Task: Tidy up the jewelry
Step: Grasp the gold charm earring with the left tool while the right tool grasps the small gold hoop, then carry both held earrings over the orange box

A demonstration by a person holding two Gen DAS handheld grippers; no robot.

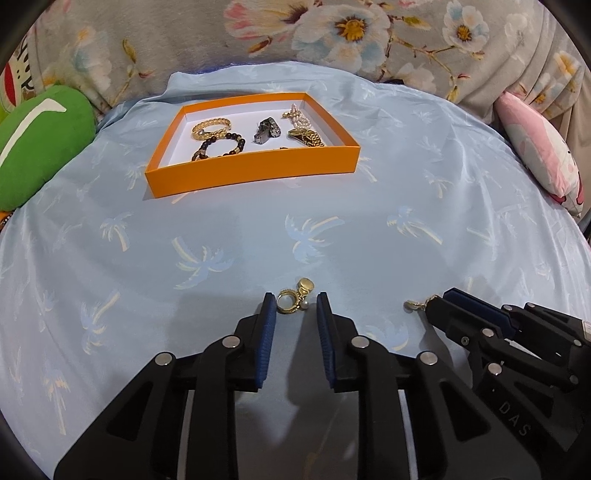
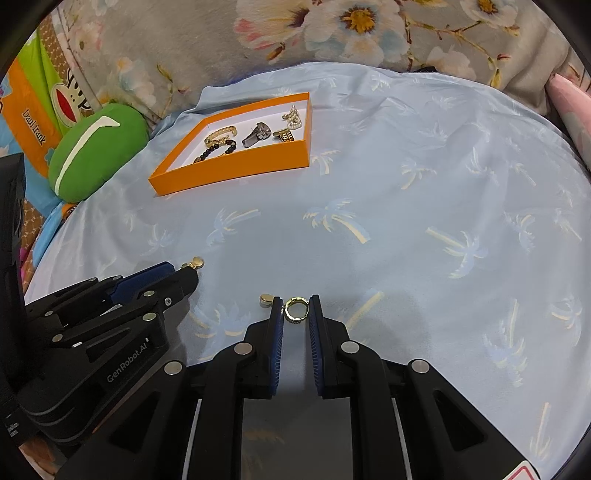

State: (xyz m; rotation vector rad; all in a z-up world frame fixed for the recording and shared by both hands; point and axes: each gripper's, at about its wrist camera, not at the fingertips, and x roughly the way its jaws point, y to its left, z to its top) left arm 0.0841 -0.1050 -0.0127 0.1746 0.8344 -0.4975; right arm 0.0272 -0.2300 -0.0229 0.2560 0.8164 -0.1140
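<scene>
An orange tray (image 1: pixel 255 175) (image 2: pixel 236 173) lies far ahead on the blue palm-print cloth and holds bracelets, a watch and a pearl piece. A gold earring with a ring, disc and pearl (image 1: pixel 295 300) lies between the tips of my left gripper (image 1: pixel 296 306), which is open around it. A matching gold earring (image 2: pixel 294 308) sits between the tips of my right gripper (image 2: pixel 295 308), with its disc (image 2: pixel 265 300) outside the left finger. The jaws stand close to the ring; contact is unclear.
A green plush cushion (image 1: pixel 40 147) (image 2: pixel 96 151) lies left of the tray. A pink pillow (image 1: pixel 535 147) is at the right. A floral blanket (image 1: pixel 332 33) runs along the back. Each gripper shows in the other's view, side by side.
</scene>
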